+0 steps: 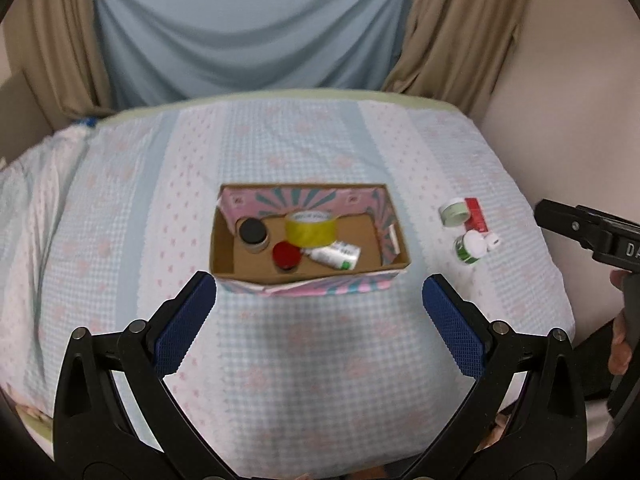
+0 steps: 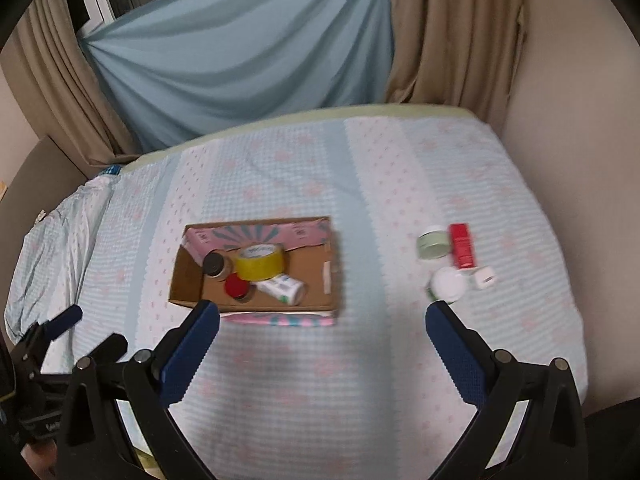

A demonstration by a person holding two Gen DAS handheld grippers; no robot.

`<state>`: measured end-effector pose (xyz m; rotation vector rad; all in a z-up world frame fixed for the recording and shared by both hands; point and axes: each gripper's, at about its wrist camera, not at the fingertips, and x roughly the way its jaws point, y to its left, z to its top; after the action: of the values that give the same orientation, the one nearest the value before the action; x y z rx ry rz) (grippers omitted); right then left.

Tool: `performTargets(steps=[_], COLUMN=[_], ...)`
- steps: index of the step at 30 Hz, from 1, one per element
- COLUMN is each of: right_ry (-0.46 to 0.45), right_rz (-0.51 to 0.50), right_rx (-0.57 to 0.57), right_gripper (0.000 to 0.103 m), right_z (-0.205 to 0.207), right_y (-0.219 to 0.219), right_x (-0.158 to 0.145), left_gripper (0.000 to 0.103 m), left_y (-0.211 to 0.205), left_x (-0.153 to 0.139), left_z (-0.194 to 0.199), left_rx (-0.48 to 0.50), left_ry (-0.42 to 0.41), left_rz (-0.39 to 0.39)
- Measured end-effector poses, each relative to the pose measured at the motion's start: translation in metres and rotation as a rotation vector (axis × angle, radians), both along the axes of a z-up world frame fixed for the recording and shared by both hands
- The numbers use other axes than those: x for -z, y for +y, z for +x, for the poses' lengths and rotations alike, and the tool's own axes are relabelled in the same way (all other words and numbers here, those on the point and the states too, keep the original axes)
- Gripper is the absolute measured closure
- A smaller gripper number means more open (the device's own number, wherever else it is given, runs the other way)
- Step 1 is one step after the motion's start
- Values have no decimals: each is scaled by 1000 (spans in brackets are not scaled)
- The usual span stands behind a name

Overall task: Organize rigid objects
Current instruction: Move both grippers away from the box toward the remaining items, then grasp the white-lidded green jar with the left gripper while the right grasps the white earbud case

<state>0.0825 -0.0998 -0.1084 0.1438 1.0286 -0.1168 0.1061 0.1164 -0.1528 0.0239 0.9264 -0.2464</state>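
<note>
An open cardboard box [image 1: 222, 254] [image 2: 186, 280] sits mid-bed. It holds a yellow tape roll [image 1: 310, 229] [image 2: 260, 264], a black-lidded jar [image 1: 253, 233] [image 2: 214, 265], a red-lidded jar [image 1: 286, 256] [image 2: 237, 287] and a lying white bottle [image 1: 334, 255] [image 2: 282, 289]. To its right on the bed lie a pale green jar [image 1: 454, 211] [image 2: 433, 243], a red box [image 1: 476, 214] [image 2: 462, 246], a white-lidded green jar [image 1: 468, 247] [image 2: 448, 285] and a small white cap [image 1: 493, 241] [image 2: 485, 277]. My left gripper [image 1: 319, 294] is open and empty, just before the box. My right gripper [image 2: 322, 320] is open and empty, before the box and jars.
The bed has a pale blue and pink checked cover [image 1: 320, 360] [image 2: 320, 380]. Blue and beige curtains [image 1: 248, 28] [image 2: 248, 60] hang behind it. A wall [image 1: 580, 100] [image 2: 580, 160] runs along the bed's right side.
</note>
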Motion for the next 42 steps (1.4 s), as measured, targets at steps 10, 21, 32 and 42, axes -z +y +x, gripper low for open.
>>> performTargets(steps=[10, 21, 32, 42], right_ry=[-10, -3, -38, -44], right_rz=[-28, -36, -68, -132], right_rx=[-56, -145, -127, -201], right_gripper=[0, 0, 0, 1], right_z=[-42, -40, -13, 17], right_y=[-130, -251, -312, -329], right_x=[-3, 31, 155, 269], left_gripper=[0, 0, 0, 2], left_y=[-124, -265, -348, -392], left_x=[-8, 29, 174, 301], left_z=[-39, -42, 13, 56], left_rx=[-100, -61, 117, 273], left_ry=[-80, -82, -46, -16], left_rz=[-13, -6, 39, 101])
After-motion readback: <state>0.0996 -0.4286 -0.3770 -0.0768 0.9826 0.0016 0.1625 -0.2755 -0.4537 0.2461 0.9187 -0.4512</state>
